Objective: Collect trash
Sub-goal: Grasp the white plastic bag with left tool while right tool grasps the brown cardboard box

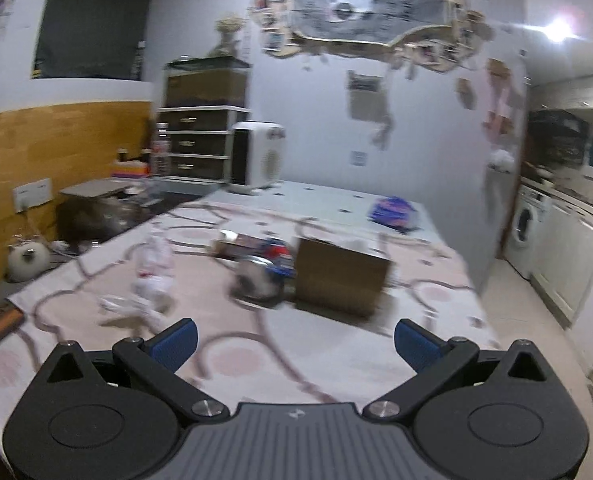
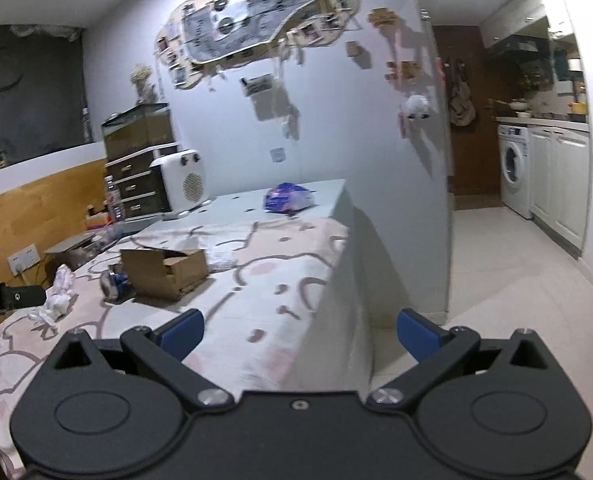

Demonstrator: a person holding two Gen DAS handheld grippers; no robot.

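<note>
A table with a pink patterned cloth (image 1: 336, 352) carries the trash. An open cardboard box (image 1: 340, 280) stands mid-table; it also shows in the right wrist view (image 2: 164, 272). Left of it lie a crushed can (image 1: 256, 280), (image 2: 110, 284), colourful wrappers (image 1: 272, 250) and crumpled white tissues (image 1: 152, 280), (image 2: 56, 300). A blue-purple bag (image 1: 392, 210), (image 2: 288, 198) lies at the far end. My left gripper (image 1: 296, 344) is open and empty above the near table edge. My right gripper (image 2: 300, 336) is open and empty over the table's right edge.
A white heater (image 1: 256, 156), (image 2: 184, 184) and a drawer unit (image 1: 200, 140) stand at the far left. A wall with a decorated board (image 1: 368, 16) is behind. Tiled floor (image 2: 496, 280) and a washing machine (image 2: 514, 168) lie to the right.
</note>
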